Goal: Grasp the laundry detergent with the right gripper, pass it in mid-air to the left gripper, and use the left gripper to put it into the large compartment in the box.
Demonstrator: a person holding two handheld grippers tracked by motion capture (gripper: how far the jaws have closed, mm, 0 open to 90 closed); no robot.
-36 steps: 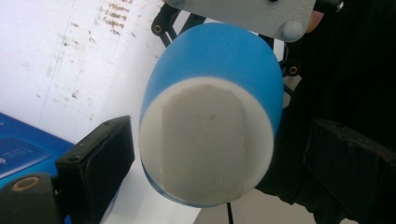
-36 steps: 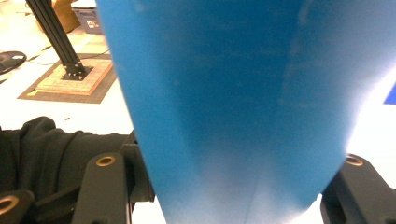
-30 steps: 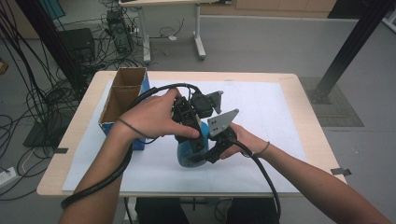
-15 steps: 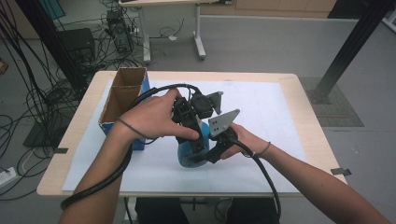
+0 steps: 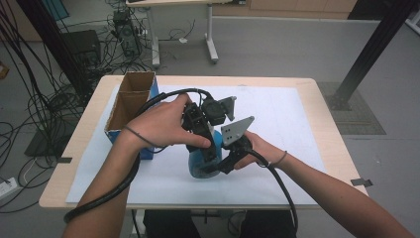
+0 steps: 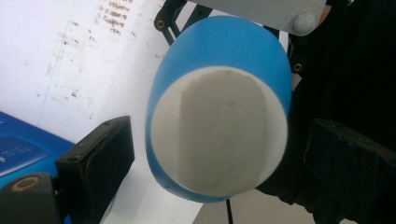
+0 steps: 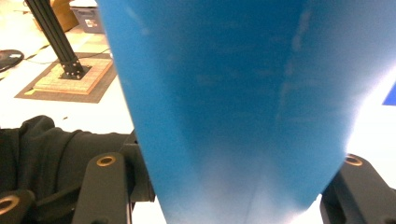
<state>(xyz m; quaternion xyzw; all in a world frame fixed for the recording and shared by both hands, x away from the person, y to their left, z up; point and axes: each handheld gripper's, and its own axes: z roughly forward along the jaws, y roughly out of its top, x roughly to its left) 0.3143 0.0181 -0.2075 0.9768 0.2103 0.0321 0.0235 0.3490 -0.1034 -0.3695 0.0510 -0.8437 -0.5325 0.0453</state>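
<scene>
Here, at the near middle of the table, the right gripper (image 5: pixel 218 166) has its two black jaws pressed on either side of a smooth blue egg-shaped shell with a pale, flat-looking face (image 6: pixel 219 112), lifting it off the white paper sheet (image 5: pixel 292 114) that covers the wooden table (image 5: pixel 324 116). In the right gripper view the blue wall (image 7: pixel 233 107) rises between the jaws and touches both, so the hold looks firm; it is probably kept low on the shell so that the upper part stays free for the other tool.

The left gripper (image 6: pixel 219 177) comes in from above and from the left with its jaws apart, one pad (image 6: pixel 100 158) to the left of the pale face and the other (image 6: pixel 345 158) to the right, neither touching as far as can be seen. It appears to be lining up for a second hold, perhaps to take the shell over or to turn it.

Farther left stands an open cardboard box with blue sides (image 5: pixel 130 106), upright and near the table's left edge, well apart from the shell; it may be where the shell belongs, though nothing here settles that. Black cables (image 5: pixel 104 193) trail from both tools toward the near edge.
</scene>
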